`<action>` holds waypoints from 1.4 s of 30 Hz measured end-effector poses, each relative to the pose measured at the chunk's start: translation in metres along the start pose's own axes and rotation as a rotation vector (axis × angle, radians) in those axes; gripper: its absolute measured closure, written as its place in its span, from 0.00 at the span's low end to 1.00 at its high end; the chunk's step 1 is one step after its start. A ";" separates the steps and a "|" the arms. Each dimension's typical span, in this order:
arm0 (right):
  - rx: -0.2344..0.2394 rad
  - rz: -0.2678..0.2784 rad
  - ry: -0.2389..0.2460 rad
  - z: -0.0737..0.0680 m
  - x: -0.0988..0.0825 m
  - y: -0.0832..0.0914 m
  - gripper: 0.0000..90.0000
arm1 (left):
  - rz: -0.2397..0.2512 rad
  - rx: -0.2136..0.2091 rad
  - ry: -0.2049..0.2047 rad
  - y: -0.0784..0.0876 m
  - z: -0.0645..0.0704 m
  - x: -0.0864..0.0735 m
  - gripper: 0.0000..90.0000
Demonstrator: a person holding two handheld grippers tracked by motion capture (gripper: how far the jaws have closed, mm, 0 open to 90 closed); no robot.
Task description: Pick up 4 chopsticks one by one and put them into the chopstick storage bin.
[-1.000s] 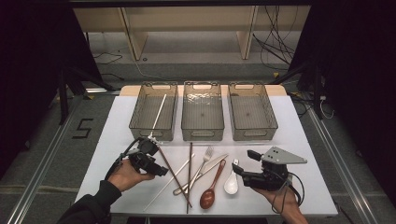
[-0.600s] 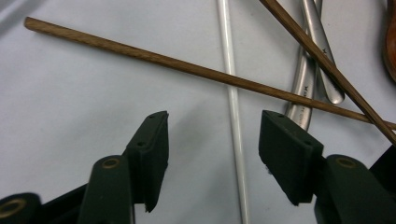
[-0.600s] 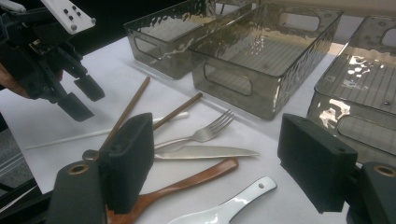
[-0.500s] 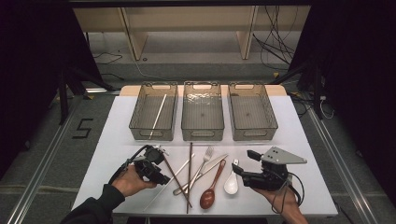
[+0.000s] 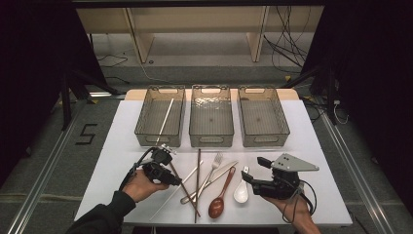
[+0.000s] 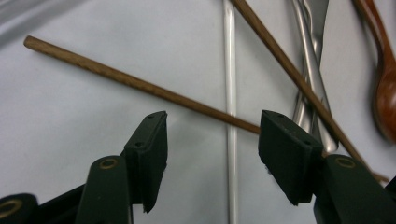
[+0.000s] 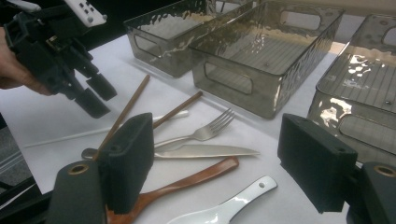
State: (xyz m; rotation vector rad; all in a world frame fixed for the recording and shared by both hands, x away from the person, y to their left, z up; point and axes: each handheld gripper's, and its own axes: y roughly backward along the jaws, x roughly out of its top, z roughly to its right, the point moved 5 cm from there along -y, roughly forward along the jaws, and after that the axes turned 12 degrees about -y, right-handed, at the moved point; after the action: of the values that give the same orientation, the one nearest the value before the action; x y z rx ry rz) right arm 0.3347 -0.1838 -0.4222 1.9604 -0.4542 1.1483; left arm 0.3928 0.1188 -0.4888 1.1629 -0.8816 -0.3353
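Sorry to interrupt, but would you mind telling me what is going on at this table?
A person is sorting cutlery from a white table into three clear bins. The left bin already holds one white chopstick; the middle bin and right bin are empty. The left gripper hovers, jaws apart, over a brown chopstick that crosses a white chopstick; its jaws have just been closing, not yet gripping. The right gripper waits open near the white spoon and wooden spoon.
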 end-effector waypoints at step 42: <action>-0.001 -0.003 0.007 0.000 -0.001 -0.001 0.31 | -0.074 0.111 0.046 -0.028 -0.008 0.012 0.40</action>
State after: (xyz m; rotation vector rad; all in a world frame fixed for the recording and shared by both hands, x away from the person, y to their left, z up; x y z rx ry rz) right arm 0.3352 -0.1834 -0.4233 1.9544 -0.4480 1.1525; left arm 0.4120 0.1047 -0.5099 1.3034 -0.8270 -0.3219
